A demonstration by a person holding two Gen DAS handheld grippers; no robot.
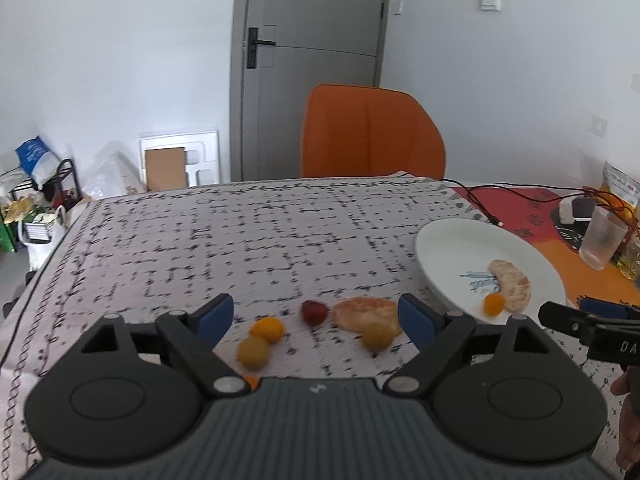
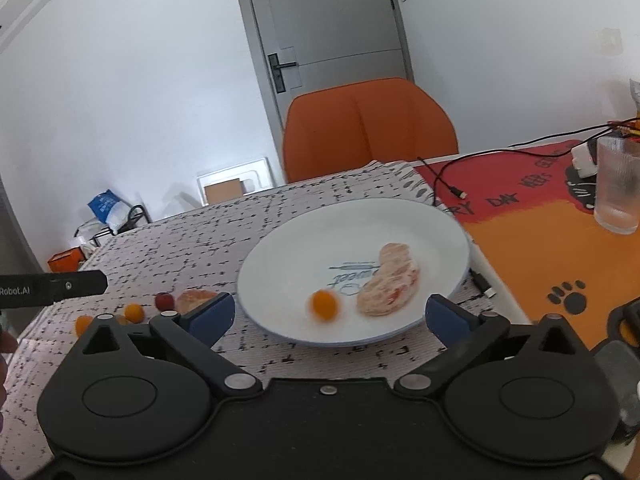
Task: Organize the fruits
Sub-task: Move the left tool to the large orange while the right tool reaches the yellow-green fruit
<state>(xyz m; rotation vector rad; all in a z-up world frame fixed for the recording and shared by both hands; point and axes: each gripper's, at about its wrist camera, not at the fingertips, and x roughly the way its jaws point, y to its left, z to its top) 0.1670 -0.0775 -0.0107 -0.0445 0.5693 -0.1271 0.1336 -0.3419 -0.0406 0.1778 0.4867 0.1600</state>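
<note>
The left gripper (image 1: 316, 320) hovered over the worktop (image 1: 240, 232) with its fingers (image 1: 216, 316) spread wide and empty, above loose fruit: a peeled citrus segment (image 1: 366, 312), a red fruit (image 1: 314, 312), an orange kumquat (image 1: 267, 329) and two yellowish ones (image 1: 253, 353). The right gripper (image 2: 330, 314), fingers (image 2: 446, 318) likewise spread and empty, faced the white plate (image 2: 304, 248) at the right, which held another peeled segment (image 2: 390, 280) and a small orange kumquat (image 2: 324, 305) just left of it.

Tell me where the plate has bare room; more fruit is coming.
The white plate is bare across its far and left parts, beyond the small orange fruit. The pomelo segment crowds the near right. On the tablecloth, loose fruits crowd the near edge.
</note>
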